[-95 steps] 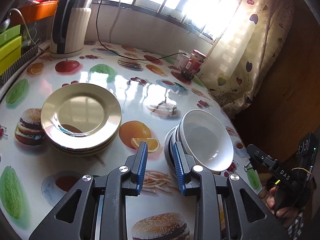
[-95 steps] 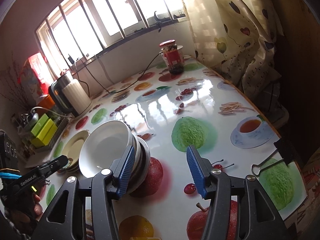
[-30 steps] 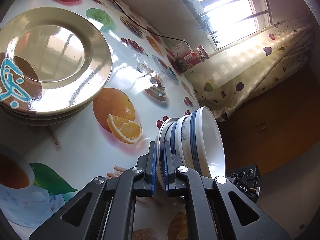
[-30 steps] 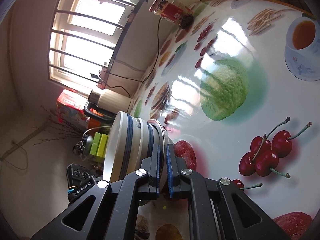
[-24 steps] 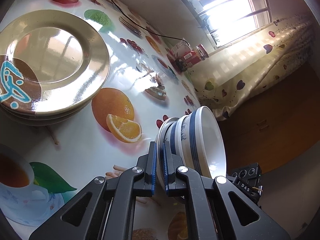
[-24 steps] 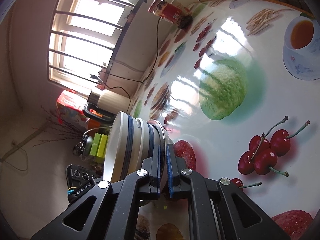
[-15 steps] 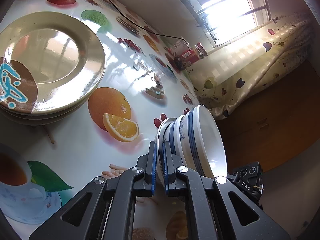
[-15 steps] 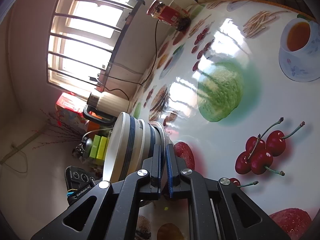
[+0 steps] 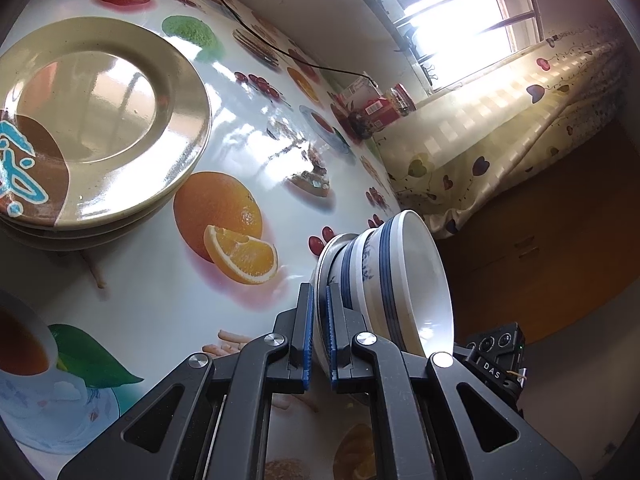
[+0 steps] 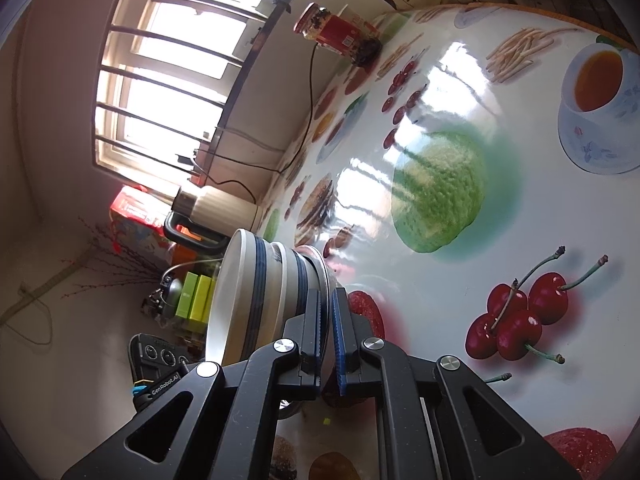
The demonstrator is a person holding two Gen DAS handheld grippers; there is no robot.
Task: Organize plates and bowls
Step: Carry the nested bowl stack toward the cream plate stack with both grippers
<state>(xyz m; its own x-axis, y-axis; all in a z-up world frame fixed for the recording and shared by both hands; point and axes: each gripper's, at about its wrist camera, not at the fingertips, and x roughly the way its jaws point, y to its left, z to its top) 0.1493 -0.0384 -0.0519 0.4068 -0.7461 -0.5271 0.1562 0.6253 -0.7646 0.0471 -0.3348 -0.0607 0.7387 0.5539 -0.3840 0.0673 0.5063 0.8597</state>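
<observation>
A white plate carrying stacked blue-banded bowls is held above the fruit-print table, pinched by its rim from opposite sides. The left gripper is closed on one edge; the right gripper is closed on the other. A stack of tan plates is seen ahead and left of the left gripper. A red-labelled jar is noted far ahead of the right gripper, a kettle to its left.
</observation>
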